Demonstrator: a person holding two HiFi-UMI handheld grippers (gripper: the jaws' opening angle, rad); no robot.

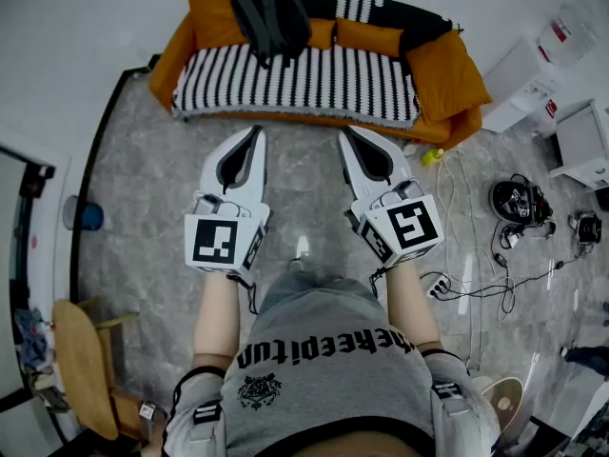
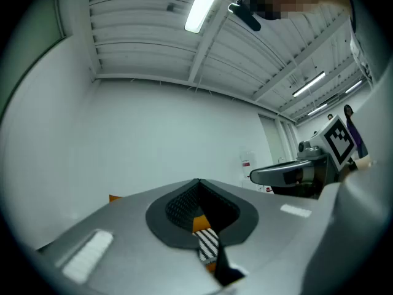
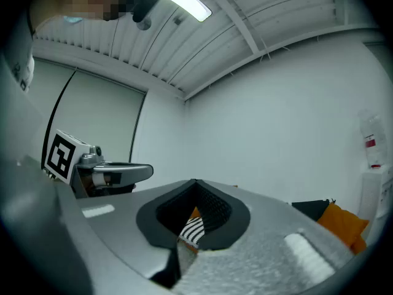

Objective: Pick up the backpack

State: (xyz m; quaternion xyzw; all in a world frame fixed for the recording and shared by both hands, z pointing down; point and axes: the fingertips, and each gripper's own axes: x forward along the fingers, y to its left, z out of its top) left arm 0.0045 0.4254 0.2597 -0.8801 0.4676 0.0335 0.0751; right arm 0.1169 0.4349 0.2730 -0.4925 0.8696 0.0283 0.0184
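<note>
Grey floor [image 1: 143, 184] runs to an orange sofa [image 1: 304, 79]; the dark backpack [image 1: 271, 17] leans at the sofa's left end. Left gripper [image 1: 255, 133] and right gripper [image 1: 347, 133], both closed and empty, hover short of the sofa. Best to step closer, open one, and grasp the backpack's top.

The backpack [image 1: 271, 17] is dark grey, close to black, soft-bodied and a little slumped. It sits well ahead of both tongs, out past their tips. It is nearer the line of the left gripper [image 1: 255, 131] than that of the right gripper [image 1: 344, 131], and neither touches it. It rests on the striped seat of the sofa [image 1: 314, 84], towards the end on the left gripper's side. Its upper part leans back against an orange cushion [image 1: 214, 3], and its lower end points towards the tongs. Darker bands, straps or seams, run along its length.
</note>
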